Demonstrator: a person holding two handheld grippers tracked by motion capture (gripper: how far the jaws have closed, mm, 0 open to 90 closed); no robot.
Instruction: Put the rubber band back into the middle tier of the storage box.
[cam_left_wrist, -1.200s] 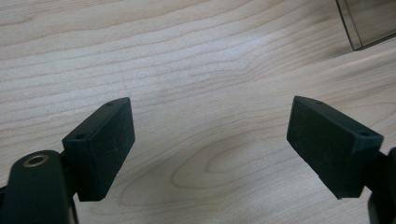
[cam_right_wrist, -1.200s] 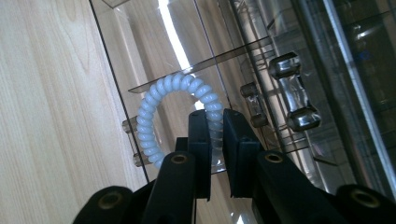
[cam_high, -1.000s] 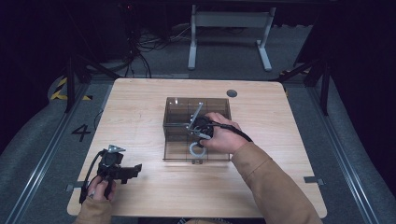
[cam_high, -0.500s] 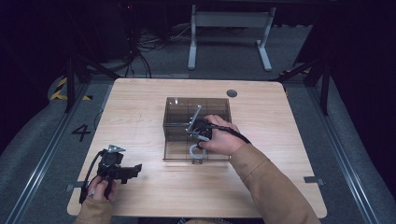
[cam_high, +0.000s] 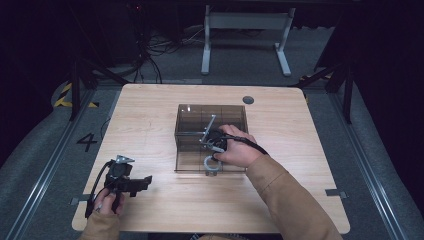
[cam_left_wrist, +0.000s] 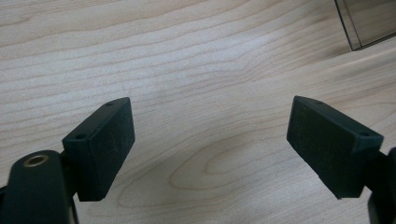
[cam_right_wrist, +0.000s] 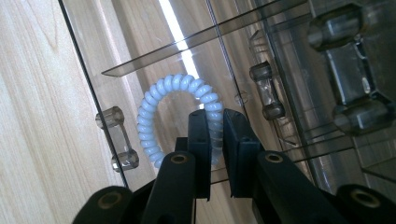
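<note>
1. Right hand-held gripper (cam_right_wrist: 215, 140) pinched tight on a pale blue coiled hair tie (cam_right_wrist: 161, 98), jaws nearly meeting around one side of the loop.
2. Hair tie held against the near wall of a smoky clear acrylic box (cam_high: 187, 132), close by one of its clear handles (cam_right_wrist: 117, 139); inside or outside the wall, cannot tell.
3. Box standing near the middle of the table (cam_high: 150, 110), with inner dividers.
4. Left hand-held gripper (cam_high: 145, 181) low near the table's front left corner, jaws spread wide over bare wood, gripping nothing.
</note>
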